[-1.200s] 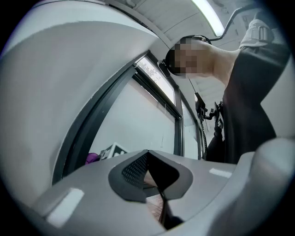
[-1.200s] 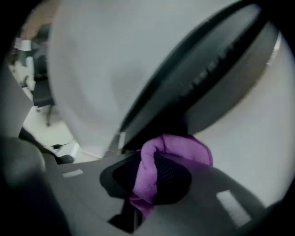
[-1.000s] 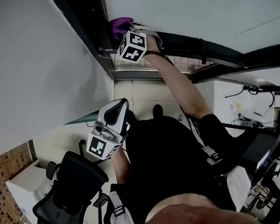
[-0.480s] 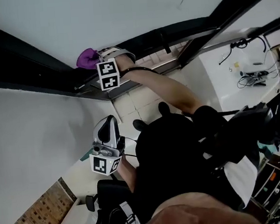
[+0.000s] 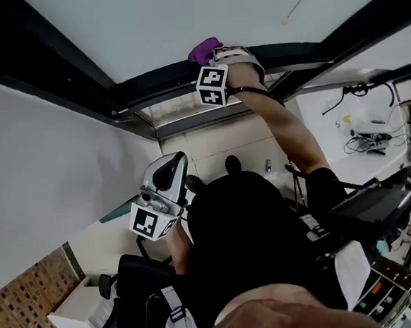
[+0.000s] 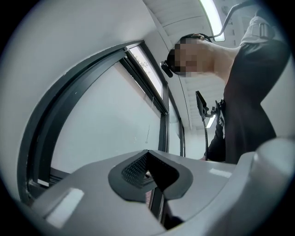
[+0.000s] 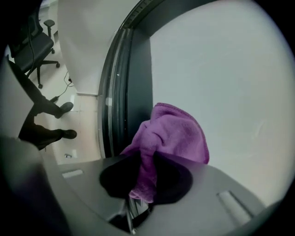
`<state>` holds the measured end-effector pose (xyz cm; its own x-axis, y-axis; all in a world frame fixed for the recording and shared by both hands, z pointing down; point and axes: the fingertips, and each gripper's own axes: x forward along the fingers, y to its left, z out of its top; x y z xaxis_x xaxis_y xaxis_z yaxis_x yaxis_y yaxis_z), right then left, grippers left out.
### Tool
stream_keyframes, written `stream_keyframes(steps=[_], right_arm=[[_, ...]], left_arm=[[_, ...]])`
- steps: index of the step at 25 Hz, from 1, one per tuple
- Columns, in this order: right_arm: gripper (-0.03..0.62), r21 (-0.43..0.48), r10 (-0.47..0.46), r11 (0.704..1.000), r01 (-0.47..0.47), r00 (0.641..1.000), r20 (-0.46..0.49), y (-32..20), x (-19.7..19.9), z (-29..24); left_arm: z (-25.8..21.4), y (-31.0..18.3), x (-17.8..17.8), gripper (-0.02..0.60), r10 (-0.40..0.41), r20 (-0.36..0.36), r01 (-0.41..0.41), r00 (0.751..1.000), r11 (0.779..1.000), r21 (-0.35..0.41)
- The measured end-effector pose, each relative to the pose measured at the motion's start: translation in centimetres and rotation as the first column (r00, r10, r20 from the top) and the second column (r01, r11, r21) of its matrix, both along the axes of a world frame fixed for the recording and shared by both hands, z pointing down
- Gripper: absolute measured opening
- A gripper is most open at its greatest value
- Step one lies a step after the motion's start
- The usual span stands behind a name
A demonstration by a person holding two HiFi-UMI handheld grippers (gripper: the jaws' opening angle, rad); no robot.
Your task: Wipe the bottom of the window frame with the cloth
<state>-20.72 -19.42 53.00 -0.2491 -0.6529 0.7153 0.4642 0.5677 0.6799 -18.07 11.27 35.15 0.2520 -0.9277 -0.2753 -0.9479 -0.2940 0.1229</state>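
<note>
Looking down from your head, your right tool (image 5: 218,54) holds the purple cloth (image 5: 202,51) at the dark window frame (image 5: 149,83), and your left tool (image 5: 167,177) hangs by your body.

In the left gripper view, the jaws are together and empty.

In the right gripper view, the jaws pinch the cloth beside the frame. Wiping looks under way; how much remains is unclear.

Your cloth (image 7: 173,133) is fuzzy, matt purple fleece. At its nine o'clock the window frame (image 7: 138,83) looks like dark, smooth, semi-matt metal. Your left gripper (image 6: 148,159) wears smooth grey plastic with cross-hatched black pads (image 6: 134,168).
</note>
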Motion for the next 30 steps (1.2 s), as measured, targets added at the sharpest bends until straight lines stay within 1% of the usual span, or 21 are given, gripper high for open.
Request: stream_keyframes(steps=[1, 2, 3, 4, 5, 6, 7, 8, 10, 12, 13, 15, 16, 18, 20, 22, 23, 26, 28, 30], right_arm=[[0.066, -0.007, 0.004, 1.0, -0.004, 1.0, 0.011, 0.8, -0.3, -0.8], [0.067, -0.035, -0.007, 0.999, 0.01, 0.998, 0.068, 2.3, -1.4, -2.0], [0.067, -0.096, -0.034, 0.994, 0.051, 0.985, 0.169, 4.7, -3.6, -3.4], [0.067, -0.181, -0.065, 0.976, 0.122, 0.955, 0.29, 7.6, -6.7, -4.8], [0.067, -0.263, -0.087, 0.943, 0.205, 0.912, 0.401, 10.7, -10.1, -5.9], [0.067, -0.316, -0.098, 0.908, 0.276, 0.872, 0.48, 13.3, -13.5, -6.4], [0.067, -0.338, -0.102, 0.886, 0.316, 0.846, 0.524, 15.1, -16.6, -6.2], [0.068, -0.343, -0.098, 0.881, 0.324, 0.836, 0.54, 16.2, -19.3, -5.5], [0.069, -0.377, -0.043, 0.88, 0.287, 0.84, 0.54, 17.0, -23.3, -3.4], [0.069, -0.438, 0.032, 0.863, 0.251, 0.839, 0.544, 17.2, -24.9, -1.9], [0.069, -0.445, 0.035, 0.858, 0.255, 0.837, 0.546, 17.4, -25.0, -1.6], [0.067, -0.413, -0.03, 0.863, 0.292, 0.845, 0.533, 17.8, -24.5, -1.4], [0.066, -0.38, -0.075, 0.874, 0.302, 0.858, 0.508, 17.6, -23.7, -1.3], [0.066, -0.282, -0.152, 0.914, 0.291, 0.891, 0.427, 16.0, -20.8, -0.8], [0.066, -0.167, -0.178, 0.955, 0.244, 0.925, 0.335, 12.6, -16.6, -0.3], [0.066, -0.075, -0.147, 0.983, 0.169, 0.959, 0.242, 8.3, -11.9, 0.1], [0.066, -0.039, -0.12, 0.991, 0.13, 0.973, 0.197, 6.2, -9.6, 0.2], [0.066, 0.037, -0.038, 0.999, 0.036, 0.997, 0.069, 1.2, -3.7, 0.3], [0.066, 0.05, -0.006, 0.999, 0.006, 1.0, 0.013, -0.5, -1.3, 0.4], [0.066, 0.046, -0.001, 0.999, 0.002, 1.0, -0.014, -0.4, -0.4, -0.2]], left_arm=[[0.0, 0.5, -0.3, 0.002, -0.011, 0.0, 0.011, 1.0, 1.0, 0.001], [0.1, 1.0, -0.8, 0.002, -0.028, -0.004, 0.028, 1.0, 1.0, 0.002], [0.2, 1.6, -1.5, 0.002, -0.05, -0.012, 0.05, 0.999, 0.999, 0.002], [0.5, 2.1, -2.2, 0.002, -0.074, -0.02, 0.074, 0.997, 0.997, 0.001], [0.6, 2.6, -2.8, 0.002, -0.096, -0.028, 0.096, 0.995, 0.995, -0.002], [0.7, 3.0, -3.2, 0.002, -0.112, -0.032, 0.112, 0.993, 0.994, -0.003], [0.8, 3.5, -3.4, 0.002, -0.122, -0.032, 0.122, 0.992, 0.992, -0.003], [0.8, 4.0, -3.5, 0.002, -0.129, -0.031, 0.129, 0.991, 0.992, -0.002], [0.7, 4.8, -3.8, 0.002, -0.137, -0.026, 0.137, 0.99, 0.991, 0.001], [0.8, 5.4, -4.3, 0.002, -0.149, -0.028, 0.149, 0.988, 0.989, -0.001], [1.0, 5.8, -4.7, 0.002, -0.159, -0.032, 0.159, 0.987, 0.987, -0.005], [1.5, 6.1, -5.3, 0.002, -0.176, -0.041, 0.175, 0.984, 0.984, -0.016], [1.7, 6.0, -5.4, 0.002, -0.176, -0.043, 0.175, 0.983, 0.984, -0.021], [1.6, 5.7, -5.0, 0.002, -0.162, -0.039, 0.161, 0.986, 0.987, -0.022], [1.5, 5.1, -4.7, 0.002, -0.139, -0.029, 0.138, 0.99, 0.99, -0.023], [1.5, 4.5, -4.5, 0.002, -0.113, -0.021, 0.113, 0.993, 0.993, -0.024], [1.5, 4.1, -4.4, 0.002, -0.1, -0.022, 0.1, 0.995, 0.995, -0.023], [1.4, 3.0, -3.7, 0.002, -0.059, -0.028, 0.059, 0.998, 0.998, -0.016], [1.4, 2.3, -2.9, 0.002, -0.031, -0.028, 0.03, 0.999, 0.999, -0.012], [1.2, 1.8, -2.1, 0.002, -0.008, -0.022, 0.007, 1.0, 1.0, -0.008]])
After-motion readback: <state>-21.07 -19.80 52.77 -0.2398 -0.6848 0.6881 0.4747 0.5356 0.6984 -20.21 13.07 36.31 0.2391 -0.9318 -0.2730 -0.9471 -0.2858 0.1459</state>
